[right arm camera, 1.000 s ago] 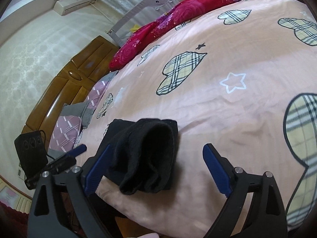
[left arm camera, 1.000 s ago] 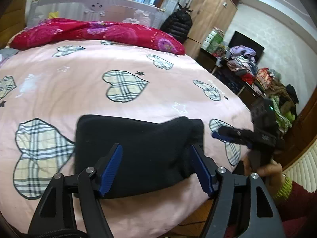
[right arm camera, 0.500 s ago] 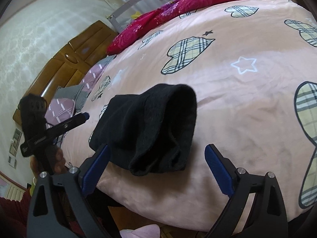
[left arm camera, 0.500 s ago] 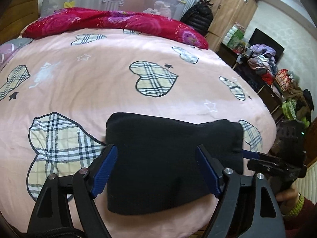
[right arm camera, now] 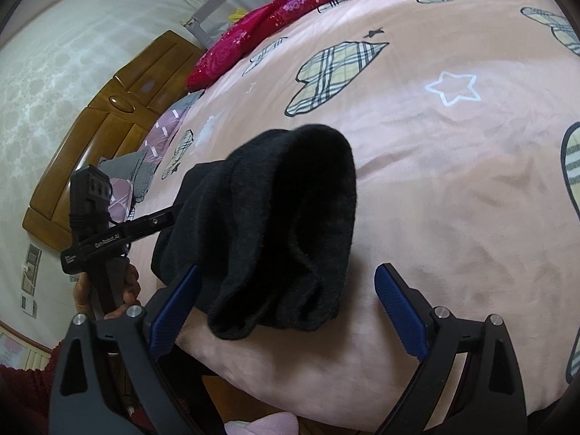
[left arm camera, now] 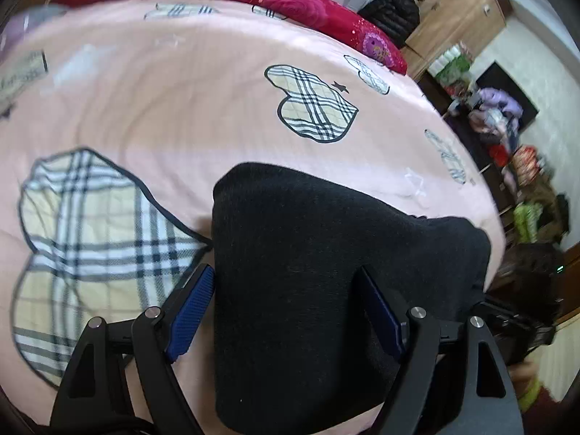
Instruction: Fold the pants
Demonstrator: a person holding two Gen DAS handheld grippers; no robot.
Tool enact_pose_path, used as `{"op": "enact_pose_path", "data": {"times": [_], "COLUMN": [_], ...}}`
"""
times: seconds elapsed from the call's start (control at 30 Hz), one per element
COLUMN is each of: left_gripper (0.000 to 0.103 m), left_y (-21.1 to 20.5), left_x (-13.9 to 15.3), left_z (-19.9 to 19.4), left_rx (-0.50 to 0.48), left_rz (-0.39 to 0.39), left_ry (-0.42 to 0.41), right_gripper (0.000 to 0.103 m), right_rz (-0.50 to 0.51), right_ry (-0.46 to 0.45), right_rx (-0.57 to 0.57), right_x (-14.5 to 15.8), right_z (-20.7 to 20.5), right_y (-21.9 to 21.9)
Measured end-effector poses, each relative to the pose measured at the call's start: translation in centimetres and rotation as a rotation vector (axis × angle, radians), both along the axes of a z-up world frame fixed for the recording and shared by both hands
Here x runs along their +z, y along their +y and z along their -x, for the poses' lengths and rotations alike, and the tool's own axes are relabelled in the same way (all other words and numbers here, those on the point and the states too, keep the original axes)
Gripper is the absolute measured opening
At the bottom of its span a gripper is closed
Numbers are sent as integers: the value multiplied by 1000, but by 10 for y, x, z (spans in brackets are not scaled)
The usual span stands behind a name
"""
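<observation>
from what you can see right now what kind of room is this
Almost certainly a home bedroom. The black pants lie on a bed with a pink heart-print cover, backed by a wooden headboard, and a wardrobe stands by the far wall.

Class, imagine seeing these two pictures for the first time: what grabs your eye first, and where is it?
A folded bundle of black knit pants lies near the edge of a pink bedspread printed with plaid hearts. An open blue-padded left tool straddles it, and a crimson floral quilt lies along the bed's far side.
</observation>
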State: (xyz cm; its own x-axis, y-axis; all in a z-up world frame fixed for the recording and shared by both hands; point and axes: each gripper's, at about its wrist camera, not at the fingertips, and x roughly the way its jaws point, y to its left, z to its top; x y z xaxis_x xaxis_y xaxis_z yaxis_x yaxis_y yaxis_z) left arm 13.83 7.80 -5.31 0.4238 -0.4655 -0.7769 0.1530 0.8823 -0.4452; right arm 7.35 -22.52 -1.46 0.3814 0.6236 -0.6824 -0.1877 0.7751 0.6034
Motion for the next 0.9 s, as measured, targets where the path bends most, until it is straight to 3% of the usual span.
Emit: {"op": "enact_pose_path", "data": {"times": [0.17,0.33,0.4,0.5,0.77,0.8,0.9], "left_gripper": [76,54,51,49,50,50,48], "left_y": [7,14,20,28,26,26,24], "left_x": [-13,-17,-21,-27,-28,-29,-28], "left_z": [-2,-1,-1,-2,-1,-2,1], "left_rx": [-3,14,28,43,43,46,54], "left_rz": [61,69,101,152,156,159,148], "left_ry": [24,7,15,34,37,38,28], "right_gripper": [96,96,96,96,93,87,49], "right_rz": [-20,-26,-32,-48,-111,-102,-170], "right_ry": [26,36,36,30,42,39,62], "right_rx": [-5,-2,1,3,8,10,41], "right_x": [-10,-17,-19,-20,-31,-31,-33], "right_z": [-3,-7,-9,-12,-19,-19,-22], "right_y": [-3,-2,-3,-5,-9,-9,-8]}}
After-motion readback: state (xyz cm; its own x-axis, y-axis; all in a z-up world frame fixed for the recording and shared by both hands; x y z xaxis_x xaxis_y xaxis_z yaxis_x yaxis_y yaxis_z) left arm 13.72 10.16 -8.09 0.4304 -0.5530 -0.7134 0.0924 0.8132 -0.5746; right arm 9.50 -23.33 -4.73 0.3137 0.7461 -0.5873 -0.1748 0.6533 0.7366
